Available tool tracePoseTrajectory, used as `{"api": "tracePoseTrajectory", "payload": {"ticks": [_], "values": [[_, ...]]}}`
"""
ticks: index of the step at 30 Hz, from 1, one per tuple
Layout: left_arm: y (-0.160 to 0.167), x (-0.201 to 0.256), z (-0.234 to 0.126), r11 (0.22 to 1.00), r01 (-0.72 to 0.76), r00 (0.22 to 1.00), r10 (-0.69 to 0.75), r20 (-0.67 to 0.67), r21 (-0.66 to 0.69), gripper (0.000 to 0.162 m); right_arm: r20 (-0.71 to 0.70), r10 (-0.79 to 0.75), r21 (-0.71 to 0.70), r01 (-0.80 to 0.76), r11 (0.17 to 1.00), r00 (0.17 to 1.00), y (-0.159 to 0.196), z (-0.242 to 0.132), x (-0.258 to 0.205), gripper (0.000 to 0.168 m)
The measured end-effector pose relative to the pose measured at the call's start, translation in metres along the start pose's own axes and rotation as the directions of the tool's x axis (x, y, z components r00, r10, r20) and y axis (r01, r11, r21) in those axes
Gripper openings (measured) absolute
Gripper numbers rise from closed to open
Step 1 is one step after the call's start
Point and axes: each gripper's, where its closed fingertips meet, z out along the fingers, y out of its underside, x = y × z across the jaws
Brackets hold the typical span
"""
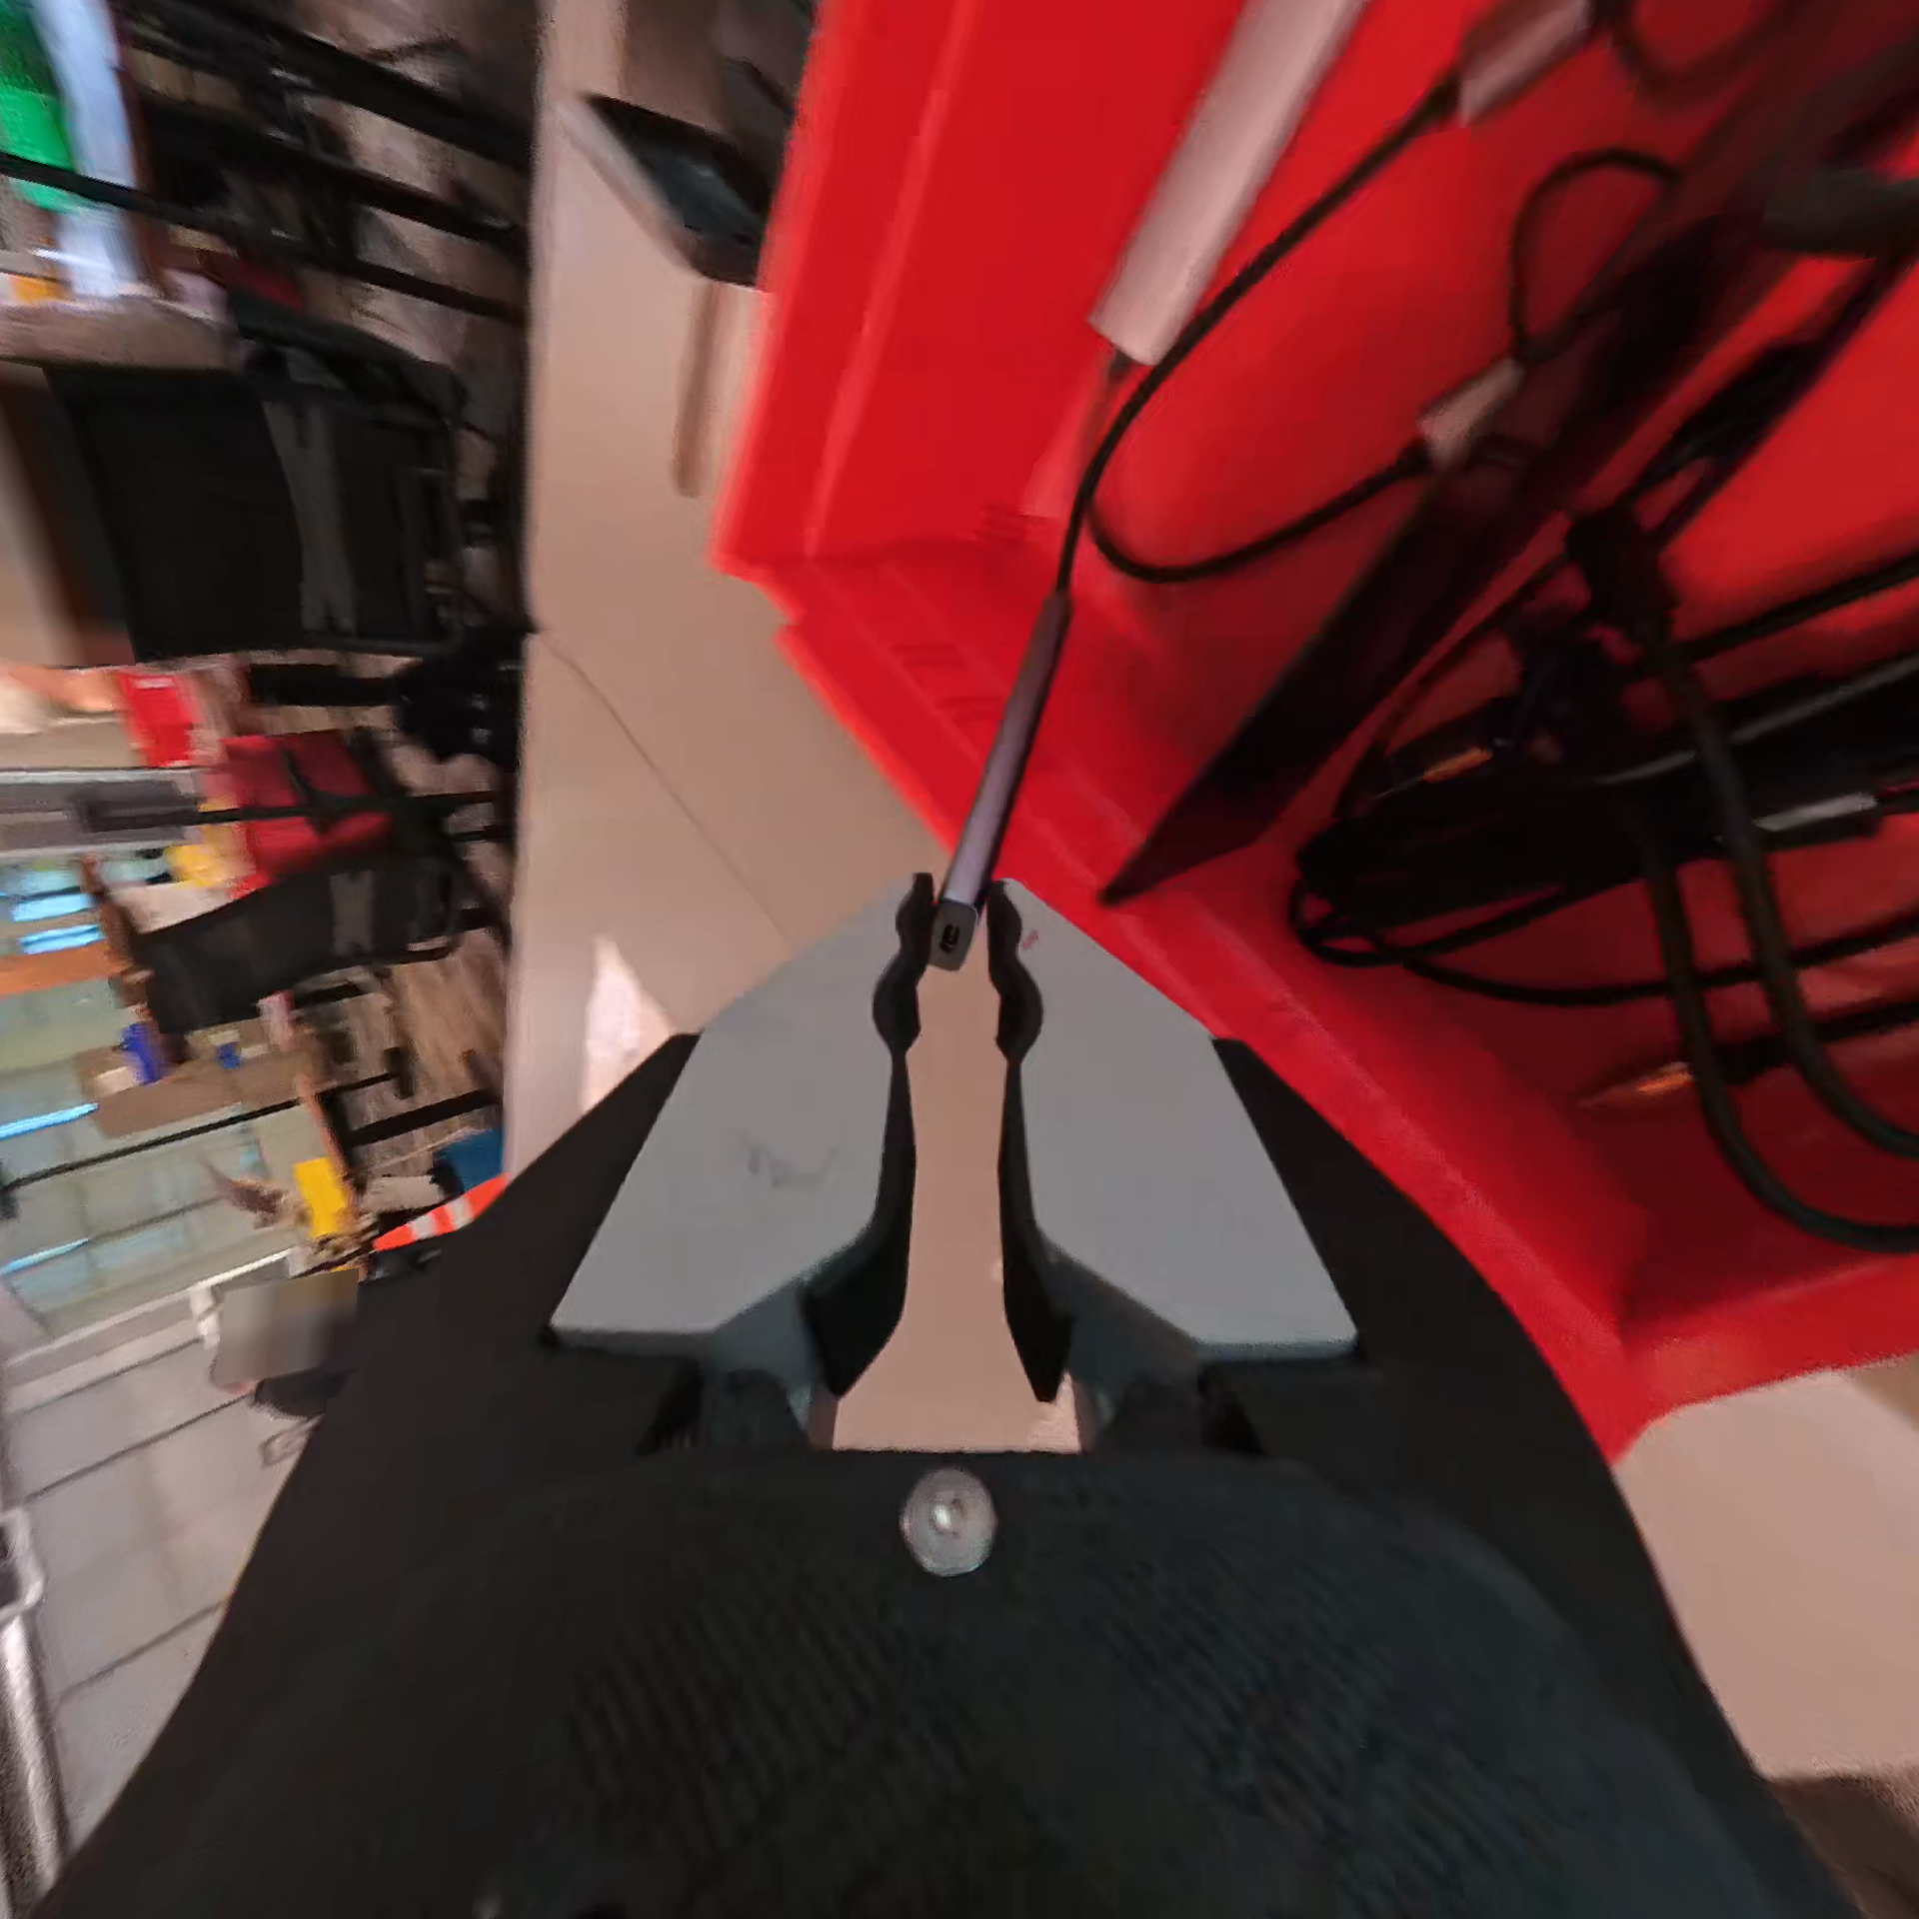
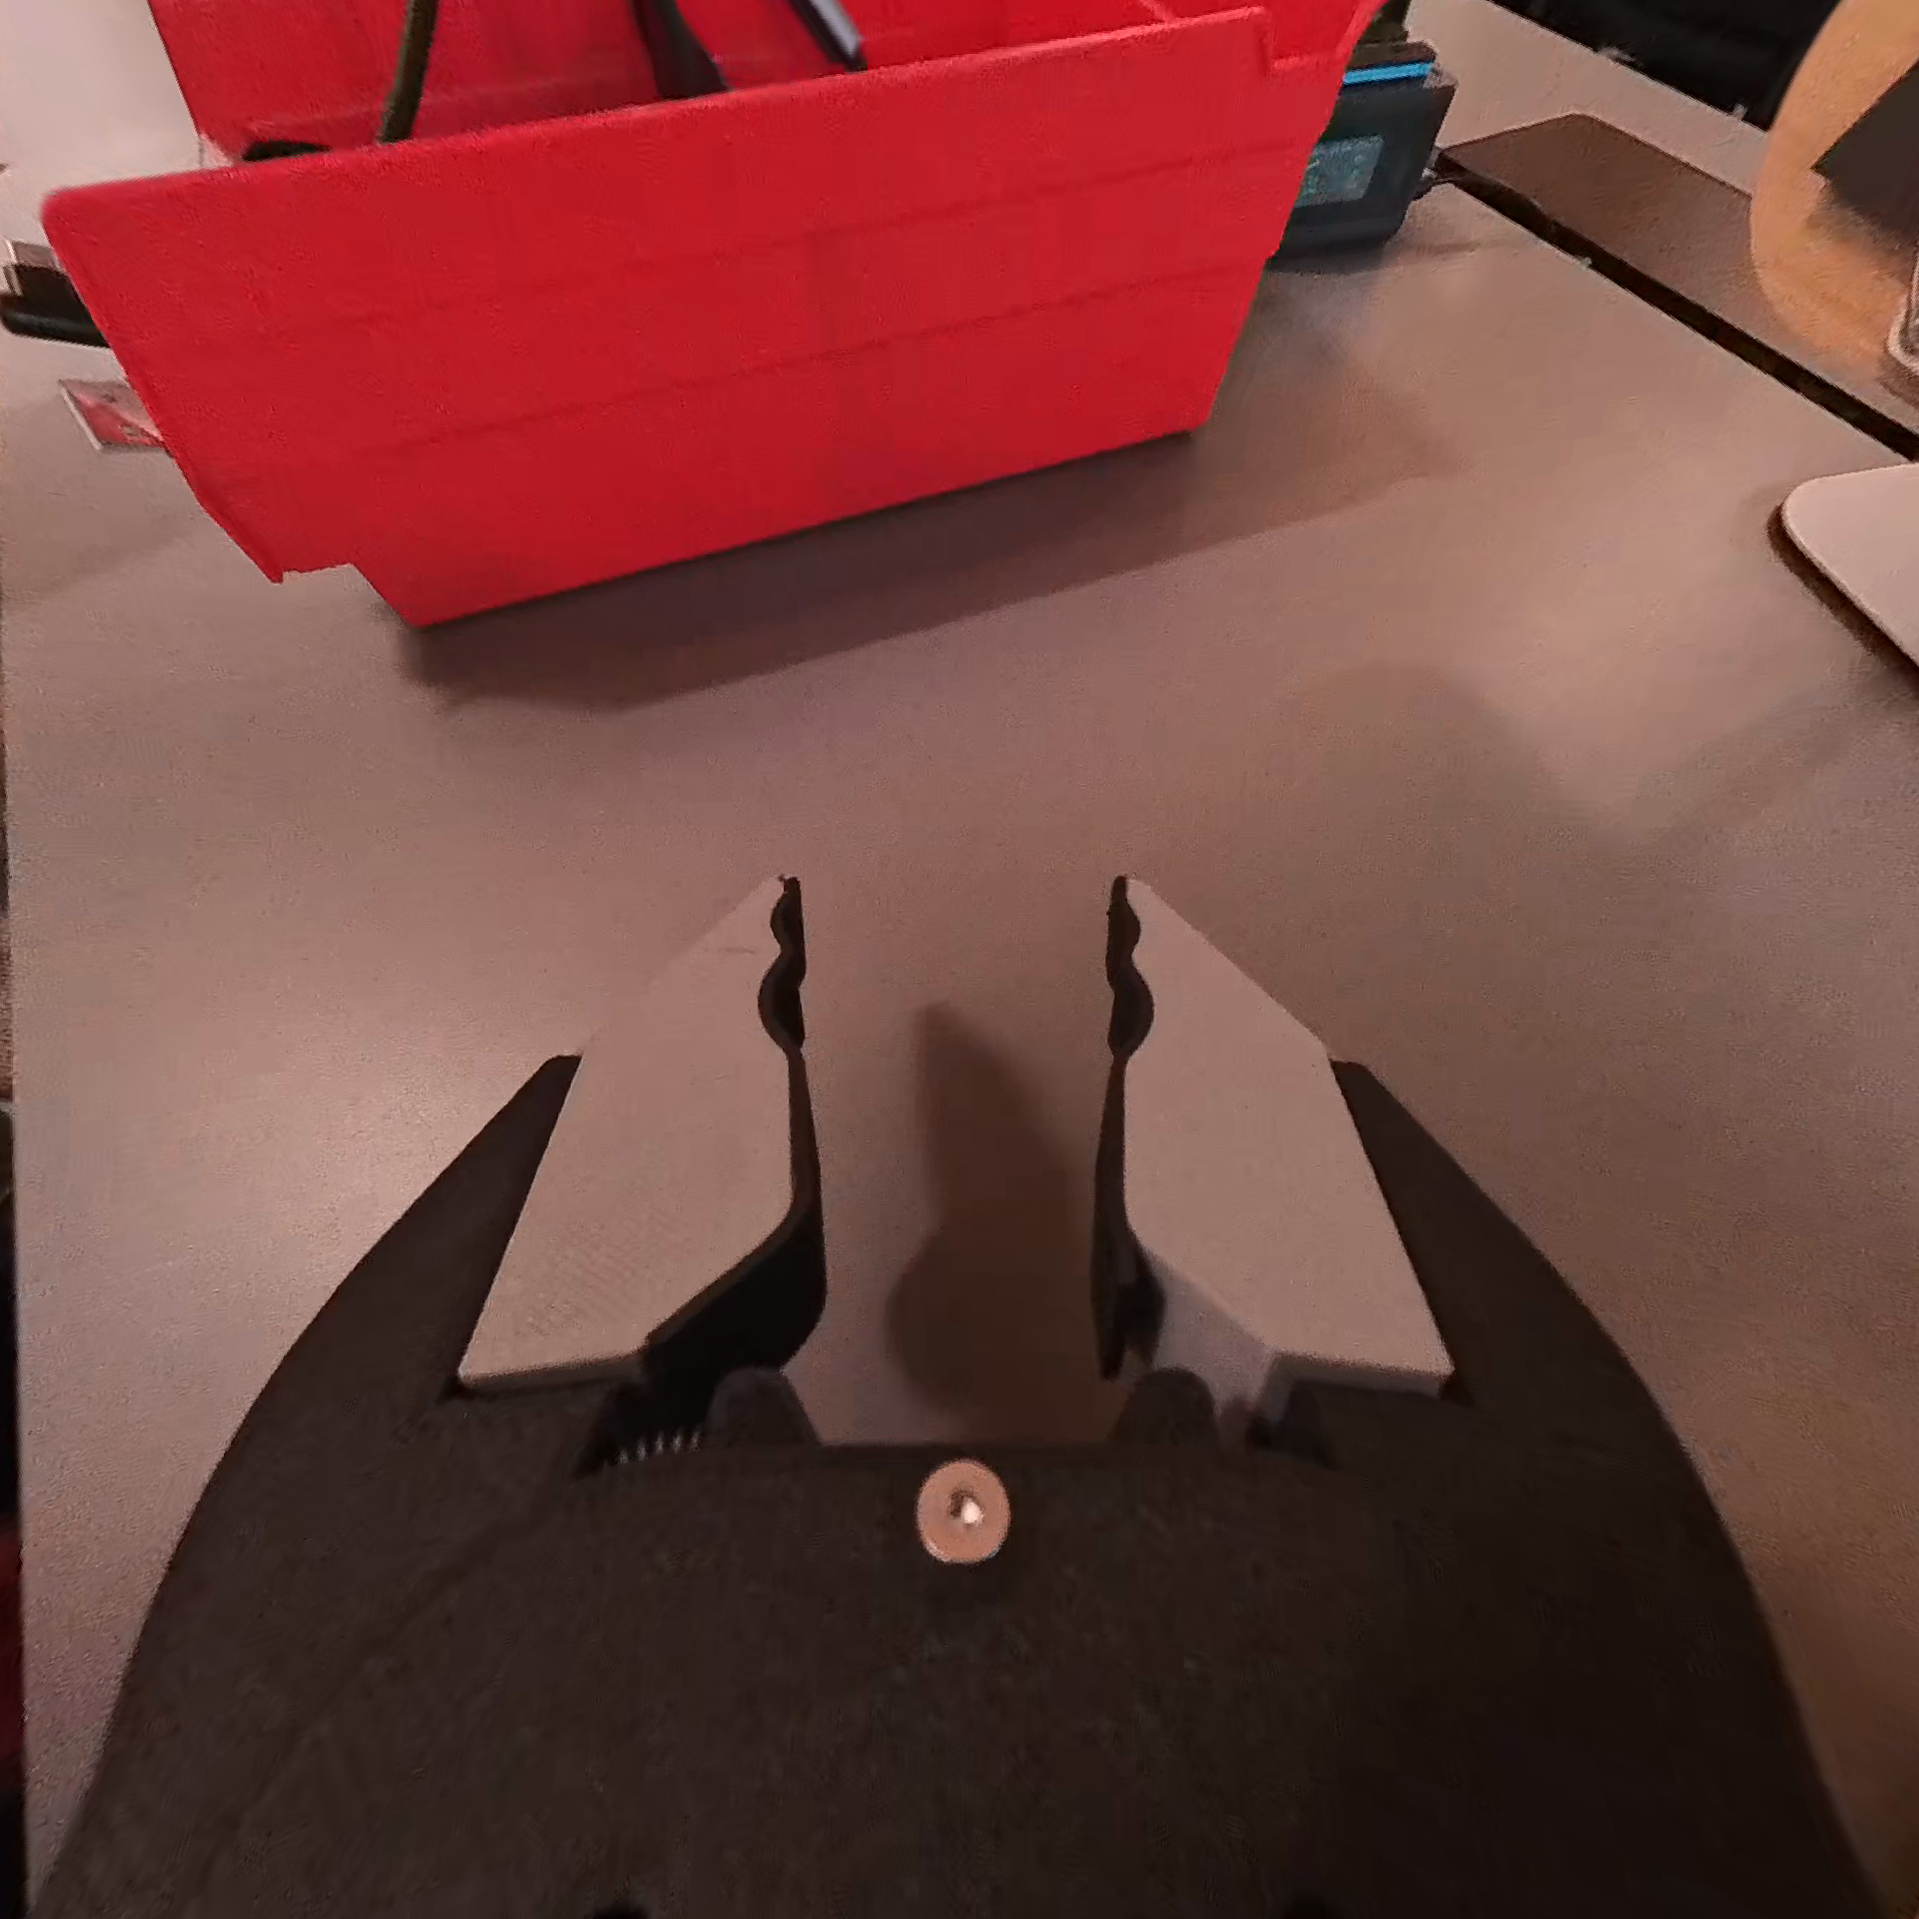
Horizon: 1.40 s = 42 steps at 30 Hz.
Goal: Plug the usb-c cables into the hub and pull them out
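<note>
My left gripper (image 1: 955,906) is shut on the near end of a slim grey USB hub (image 1: 1005,763). The hub points away over a red bin (image 1: 935,312), and its end port faces the camera. A black cable (image 1: 1101,457) runs from its far end into the bin. Black USB-C cables (image 1: 1703,935) lie coiled in the bin. The view is tilted and motion-blurred. My right gripper (image 2: 955,893) is open and empty, low over the brown table (image 2: 1350,727), in front of the red bin (image 2: 727,343). Cable ends (image 2: 405,73) stick up from the bin.
A second silver hub (image 1: 1215,187) and a black divider (image 1: 1350,675) are in the bin. A black device with a blue screen (image 2: 1350,177) stands behind the bin. A pale rounded-corner object (image 2: 1859,550) lies at the table's right edge. A tan object (image 2: 1828,208) sits at the far right. Some 35 centimetres of space lies between my two pairs of fingers.
</note>
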Motion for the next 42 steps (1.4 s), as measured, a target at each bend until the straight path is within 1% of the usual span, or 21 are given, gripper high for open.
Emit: {"api": "tracePoseTrajectory", "payload": {"ticks": [4,6,8,10,13,15,17,19,21,22,23,24,27,28,31,33,34,36,38,40,42], "values": [[-0.025,-0.064,-0.064,0.977,0.112,0.955,-0.157,0.254,0.184,0.007,-0.022,0.010,0.026,-0.010,1.000,1.000,0.004,-0.006,0.008,0.052],[-0.047,-0.080,-0.106,0.951,0.111,0.916,-0.211,0.341,0.289,0.007,-0.014,0.019,0.061,-0.018,0.998,1.000,0.000,-0.009,0.007,0.052],[-0.079,-0.075,-0.147,0.910,0.082,0.901,-0.242,0.361,0.406,0.007,0.017,0.023,0.103,-0.025,0.994,1.000,-0.007,-0.013,0.001,0.053],[-0.112,-0.056,-0.180,0.859,0.048,0.903,-0.255,0.345,0.509,0.007,0.062,0.035,0.164,-0.045,0.986,0.997,-0.018,-0.018,-0.005,0.054],[-0.154,-0.017,-0.211,0.777,-0.005,0.911,-0.256,0.322,0.630,0.007,0.015,0.032,0.269,-0.035,0.962,0.999,-0.036,-0.031,0.001,0.056],[-0.176,0.007,-0.215,0.739,-0.025,0.929,-0.232,0.289,0.673,0.007,-0.004,0.015,0.331,-0.013,0.943,1.000,-0.048,-0.038,0.001,0.055],[-0.196,0.034,-0.206,0.711,0.011,0.962,-0.199,0.186,0.703,0.007,0.003,-0.004,0.360,0.002,0.933,1.000,-0.057,-0.045,-0.006,0.059],[-0.218,0.065,-0.200,0.678,0.040,0.982,-0.163,0.097,0.734,0.007,-0.062,-0.060,0.413,0.080,0.907,0.996,-0.069,-0.058,-0.011,0.058],[-0.236,0.099,-0.190,0.682,0.011,0.993,-0.093,0.073,0.731,0.007,-0.124,-0.142,0.473,0.184,0.861,0.982,-0.083,-0.074,-0.022,0.046],[-0.245,0.116,-0.183,0.687,-0.014,0.996,-0.055,0.071,0.727,0.007,-0.127,-0.190,0.477,0.228,0.849,0.974,-0.085,-0.077,-0.030,0.038],[-0.251,0.133,-0.173,0.702,-0.041,0.998,-0.011,0.069,0.711,0.007,-0.127,-0.218,0.460,0.252,0.851,0.968,-0.083,-0.076,-0.033,0.023],[-0.255,0.148,-0.163,0.716,-0.071,0.997,0.028,0.074,0.695,0.007,-0.121,-0.235,0.438,0.264,0.859,0.964,-0.081,-0.074,-0.034,0.018],[-0.262,0.186,-0.136,0.739,-0.124,0.991,0.127,0.045,0.662,0.007,-0.046,-0.261,0.374,0.259,0.890,0.964,-0.069,-0.059,-0.035,0.054],[-0.263,0.195,-0.131,0.739,-0.130,0.989,0.148,0.029,0.661,0.007,0.000,-0.287,0.335,0.271,0.903,0.958,-0.062,-0.051,-0.041,0.056],[-0.266,0.212,-0.129,0.722,-0.122,0.983,0.181,-0.017,0.681,0.007,0.037,-0.418,0.254,0.396,0.882,0.908,-0.048,-0.030,-0.055,0.046],[-0.265,0.221,-0.127,0.735,-0.070,0.980,0.178,-0.093,0.675,0.007,0.002,-0.505,0.214,0.493,0.844,0.863,-0.042,-0.020,-0.055,0.013],[-0.262,0.223,-0.124,0.747,-0.035,0.979,0.159,-0.126,0.664,0.008,0.005,-0.523,0.196,0.512,0.836,0.852,-0.039,-0.017,-0.054,0.010],[-0.256,0.220,-0.122,0.760,0.089,0.974,0.069,-0.216,0.644,0.008,0.030,-0.477,0.198,0.462,0.865,0.879,-0.038,-0.014,-0.053,0.010],[-0.234,0.202,-0.118,0.801,0.215,0.959,-0.065,-0.276,0.558,0.004,-0.002,-0.440,0.197,0.432,0.880,0.898,-0.039,-0.016,-0.042,0.007],[-0.206,0.165,-0.127,0.776,0.282,0.956,-0.182,-0.228,0.563,0.004,-0.018,-0.386,0.221,0.381,0.898,0.922,-0.041,-0.022,-0.033,0.006],[-0.166,0.115,-0.139,0.734,0.370,0.927,-0.331,-0.176,0.570,0.003,-0.035,-0.375,0.226,0.372,0.900,0.927,-0.040,-0.027,-0.026,0.006]]}}
